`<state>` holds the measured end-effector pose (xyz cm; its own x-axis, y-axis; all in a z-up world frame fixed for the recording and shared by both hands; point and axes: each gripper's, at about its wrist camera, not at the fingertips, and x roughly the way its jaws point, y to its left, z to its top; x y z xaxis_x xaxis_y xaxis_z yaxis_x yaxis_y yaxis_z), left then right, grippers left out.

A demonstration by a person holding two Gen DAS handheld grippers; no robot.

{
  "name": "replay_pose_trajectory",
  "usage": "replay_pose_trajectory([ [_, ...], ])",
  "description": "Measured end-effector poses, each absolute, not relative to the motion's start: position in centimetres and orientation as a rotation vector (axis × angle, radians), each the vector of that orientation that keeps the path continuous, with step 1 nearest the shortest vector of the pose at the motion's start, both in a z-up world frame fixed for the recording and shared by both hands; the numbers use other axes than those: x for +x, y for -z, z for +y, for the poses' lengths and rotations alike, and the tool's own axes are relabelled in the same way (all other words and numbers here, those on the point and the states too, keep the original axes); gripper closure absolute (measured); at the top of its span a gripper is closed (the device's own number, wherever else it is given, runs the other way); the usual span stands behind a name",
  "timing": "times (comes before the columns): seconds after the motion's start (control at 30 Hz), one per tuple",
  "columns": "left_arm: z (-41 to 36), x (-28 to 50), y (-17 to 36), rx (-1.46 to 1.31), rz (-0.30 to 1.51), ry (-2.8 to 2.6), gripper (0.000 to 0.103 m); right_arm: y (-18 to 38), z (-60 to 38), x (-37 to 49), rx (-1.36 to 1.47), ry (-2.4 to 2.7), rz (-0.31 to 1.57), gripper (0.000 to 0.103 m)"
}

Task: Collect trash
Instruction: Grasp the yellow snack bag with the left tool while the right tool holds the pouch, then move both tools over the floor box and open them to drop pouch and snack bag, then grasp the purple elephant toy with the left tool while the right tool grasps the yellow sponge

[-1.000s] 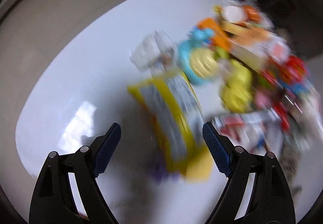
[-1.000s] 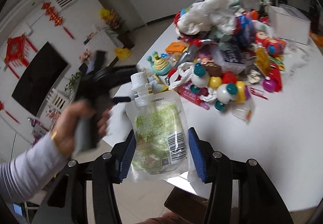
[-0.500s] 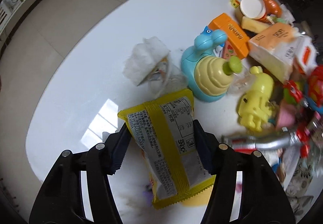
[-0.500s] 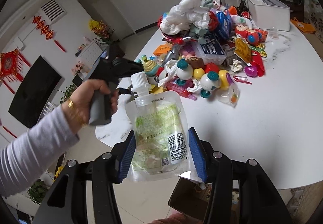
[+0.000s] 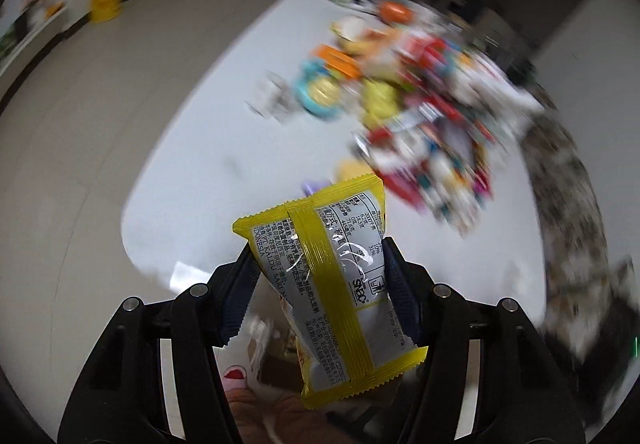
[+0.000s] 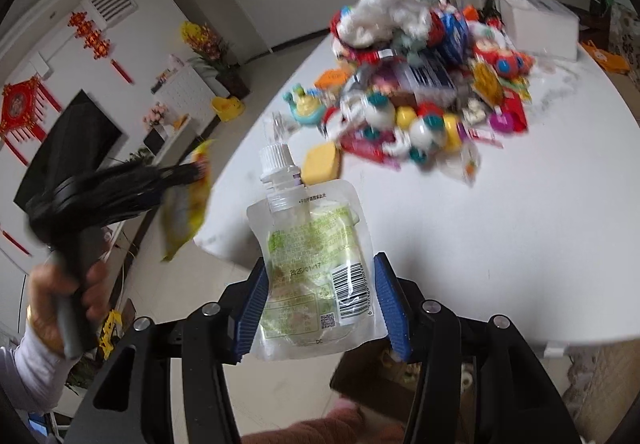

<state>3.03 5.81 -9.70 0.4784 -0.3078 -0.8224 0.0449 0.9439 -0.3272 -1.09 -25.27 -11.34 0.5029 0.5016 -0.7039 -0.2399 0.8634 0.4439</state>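
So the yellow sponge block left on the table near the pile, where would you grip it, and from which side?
Across the two flat opposite faces of the yellow sponge block, coming from above on the open table side. It lies clear of the toy pile there, and its boxy shape suits parallel pads. Both grippers are full now.

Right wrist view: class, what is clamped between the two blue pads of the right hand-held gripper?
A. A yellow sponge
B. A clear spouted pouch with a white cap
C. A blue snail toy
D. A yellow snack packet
B: the pouch, capped spout up, sits pinched between the pads of the right hand-held gripper; the yellow packet is in the left hand-held gripper.
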Motion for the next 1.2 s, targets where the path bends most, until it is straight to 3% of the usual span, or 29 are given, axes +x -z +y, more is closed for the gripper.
replay_pose_trajectory([
  [0.2, 1.8, -4.6, 16.4, -0.126, 1.191, 0.410, 0.044, 16.5, -26.0, -5.4, 0.311, -0.399, 1.082, 0.050],
  [0.47, -3.8, -7.1, 36.3, -0.025, 1.524, 0.394, 0.044, 32.6, -28.3, -8.7, 0.379, -0.226, 1.323, 0.050],
  [0.5, -4.5, -6.8, 38.4, -0.007, 1.541, 0.384, 0.044, 34.7, -28.7, -8.6, 0.388, -0.200, 1.346, 0.048],
  [0.6, -6.6, -5.6, 44.9, 0.086, 1.602, 0.347, 0.041, 40.5, -29.8, -8.2, 0.373, -0.116, 1.391, 0.028],
  [0.63, -7.3, -5.1, 47.5, 0.132, 1.632, 0.314, 0.034, 42.2, -30.1, -7.9, 0.351, -0.086, 1.411, 0.023],
  [0.73, -7.6, -3.4, 51.3, 0.198, 1.684, 0.234, 0.030, 46.7, -31.0, -7.5, 0.290, 0.005, 1.494, 0.022],
  [1.0, -8.0, -3.4, 51.3, 0.165, 1.701, 0.212, 0.030, 48.2, -31.5, -7.9, 0.329, 0.009, 1.543, 0.020],
  [1.2, -6.9, -3.9, 46.0, 0.093, 1.672, 0.234, 0.030, 42.4, -30.6, -7.8, 0.362, -0.025, 1.513, 0.019],
])
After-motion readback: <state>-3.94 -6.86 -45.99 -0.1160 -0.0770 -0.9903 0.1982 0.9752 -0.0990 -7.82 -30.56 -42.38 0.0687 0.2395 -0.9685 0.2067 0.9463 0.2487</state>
